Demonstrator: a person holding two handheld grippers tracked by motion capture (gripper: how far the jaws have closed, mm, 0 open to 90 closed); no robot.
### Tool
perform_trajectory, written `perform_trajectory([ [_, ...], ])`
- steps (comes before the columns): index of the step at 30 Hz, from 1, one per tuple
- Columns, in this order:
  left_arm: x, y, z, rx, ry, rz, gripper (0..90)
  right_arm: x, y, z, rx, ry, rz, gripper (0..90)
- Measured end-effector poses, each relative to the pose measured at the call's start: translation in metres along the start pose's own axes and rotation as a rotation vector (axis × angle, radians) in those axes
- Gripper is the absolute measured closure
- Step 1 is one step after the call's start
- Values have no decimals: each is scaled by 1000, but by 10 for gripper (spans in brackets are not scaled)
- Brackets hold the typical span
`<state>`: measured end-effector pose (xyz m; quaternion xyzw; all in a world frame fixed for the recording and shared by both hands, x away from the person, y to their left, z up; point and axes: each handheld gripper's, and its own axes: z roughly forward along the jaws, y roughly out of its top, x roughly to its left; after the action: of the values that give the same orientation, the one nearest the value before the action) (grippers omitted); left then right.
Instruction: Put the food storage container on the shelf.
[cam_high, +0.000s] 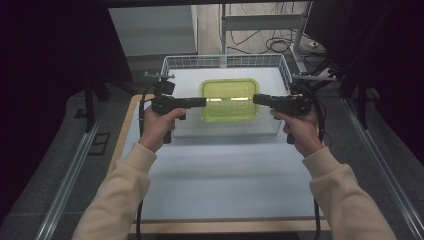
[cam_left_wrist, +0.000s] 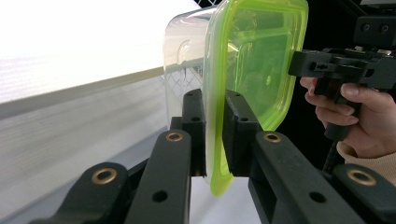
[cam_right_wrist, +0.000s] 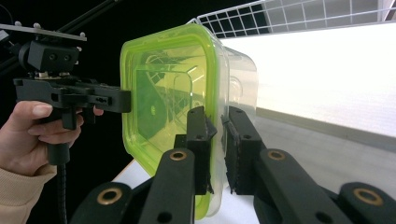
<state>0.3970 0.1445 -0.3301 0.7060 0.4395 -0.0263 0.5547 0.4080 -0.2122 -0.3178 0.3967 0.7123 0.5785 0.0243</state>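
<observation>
Container (cam_high: 230, 100) — clear plastic box with green lid, held level above wire basket (cam_high: 172, 62) at far end of white table (cam_high: 220, 175). Left gripper (cam_high: 204, 102) clamped on lid's left rim; right gripper (cam_high: 255, 98) clamped on right rim — jaws pinching lid edge (cam_left_wrist: 212, 140) from both sides. Hands (cam_high: 157, 125) on grips, cream sleeves (cam_high: 120, 192) below.

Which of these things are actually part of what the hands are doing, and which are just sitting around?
In use:
- clear container with green lid, held up by its opposite edges
- left gripper, shut on the lid's rim
- right gripper, shut on the opposite rim

Just lying about:
- white wire basket behind the container
- table
- cables on the floor
</observation>
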Motion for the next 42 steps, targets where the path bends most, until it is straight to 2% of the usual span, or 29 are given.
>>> perform_trajectory([
  [17, 10, 23, 11, 19, 17, 6, 808, -16, 15, 9, -14, -22, 34, 806],
  [29, 29, 49, 22, 32, 32, -28, 808, -33, 34, 28, -8, -41, 79, 805],
  [34, 35, 59, 26, 32, 55, -42, 806, -35, 43, 36, -7, -63, 87, 805],
  [42, 45, 65, 34, 36, 60, -66, 805, -43, 52, 43, 10, -83, 106, 803],
])
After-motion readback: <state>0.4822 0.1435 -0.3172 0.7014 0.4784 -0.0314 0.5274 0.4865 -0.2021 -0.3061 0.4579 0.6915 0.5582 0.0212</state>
